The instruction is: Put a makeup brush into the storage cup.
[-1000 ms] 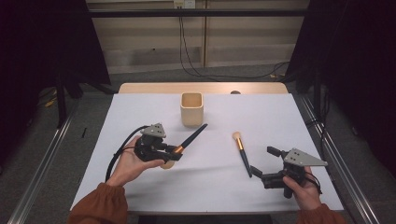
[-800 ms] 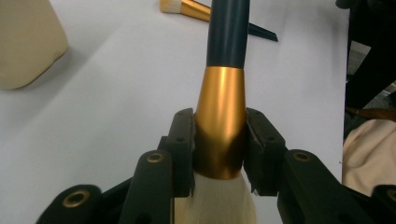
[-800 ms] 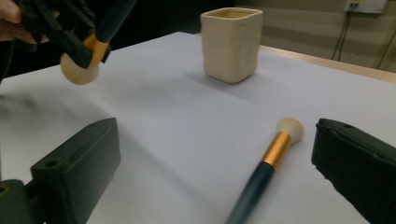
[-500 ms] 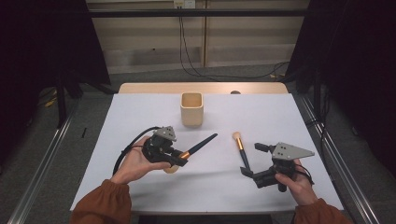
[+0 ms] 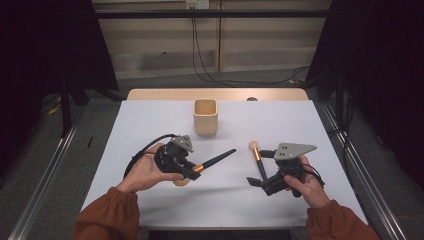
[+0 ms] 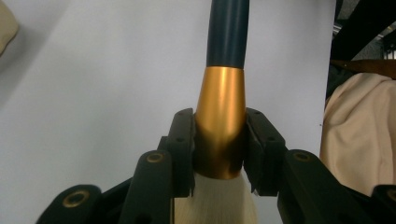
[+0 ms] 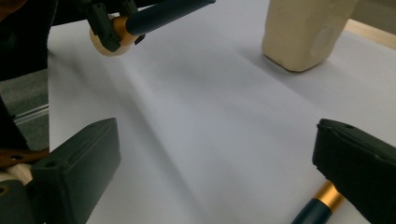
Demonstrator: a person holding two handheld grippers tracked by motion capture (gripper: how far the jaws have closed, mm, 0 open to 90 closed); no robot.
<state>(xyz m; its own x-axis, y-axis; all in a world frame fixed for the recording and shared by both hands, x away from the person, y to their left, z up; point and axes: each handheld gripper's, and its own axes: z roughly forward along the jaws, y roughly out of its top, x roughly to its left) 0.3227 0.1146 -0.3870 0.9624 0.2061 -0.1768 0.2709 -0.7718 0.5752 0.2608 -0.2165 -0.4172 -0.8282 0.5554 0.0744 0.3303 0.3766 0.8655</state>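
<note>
Left gripper (image 5: 192, 171) pinches a brush (image 5: 212, 161) by its gold ferrule (image 6: 220, 122); jaws tight on both sides, bristles at the gripper end, dark handle pointing right, toward the second brush (image 5: 258, 161). The held brush appears to be lifted off the white table (image 5: 150, 120), though contact is hard to judge. Right gripper (image 5: 260, 167): jaws spread wide, straddling the second brush, which lies flat on the table. Cup (image 5: 205, 116) stands upright behind both, well apart.
</note>
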